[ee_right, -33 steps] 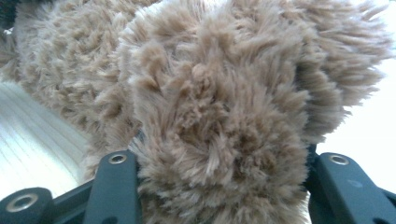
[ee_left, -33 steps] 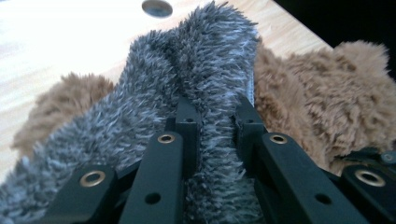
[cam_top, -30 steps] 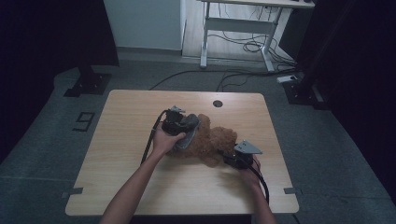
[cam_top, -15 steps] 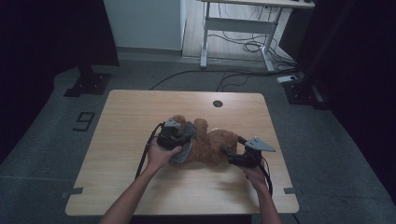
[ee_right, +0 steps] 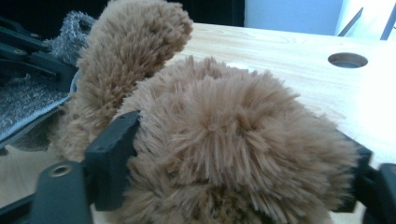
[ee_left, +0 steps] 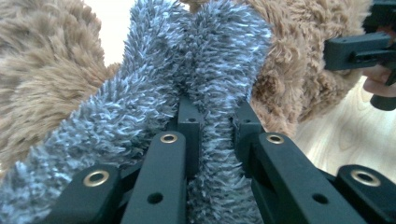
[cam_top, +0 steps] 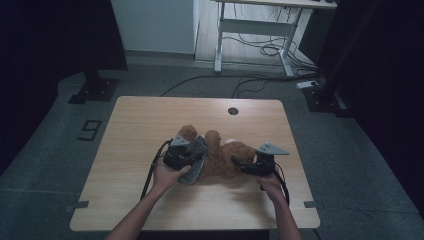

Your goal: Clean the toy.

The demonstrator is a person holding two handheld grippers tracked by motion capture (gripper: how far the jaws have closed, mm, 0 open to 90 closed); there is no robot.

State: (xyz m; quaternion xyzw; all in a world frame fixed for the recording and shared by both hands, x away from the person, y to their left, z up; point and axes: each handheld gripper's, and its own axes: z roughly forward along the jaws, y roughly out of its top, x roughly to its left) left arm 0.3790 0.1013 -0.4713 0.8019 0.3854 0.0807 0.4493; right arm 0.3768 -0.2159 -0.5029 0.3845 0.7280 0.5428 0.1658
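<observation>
Left gripper (ee_left: pixel 212 126) pinching grey shaggy cloth garment (ee_left: pixel 187 70) | right gripper (ee_right: pixel 233 154), jaws just closing, straddling brown plush teddy bear (cam_top: pixel 222 155), lying mid-table on pale wooden table (cam_top: pixel 150 115) | risk: I'm judging my pull could slip the fuzzy limb free, the plush squashing easily.

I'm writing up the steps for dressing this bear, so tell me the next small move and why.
Probably draw the grey fuzzy cloth further over the teddy bear. The left gripper is shut on a fold of it beside the bear's body, and the right gripper has a plush limb between its jaws, steadying the bear on the table.
</observation>
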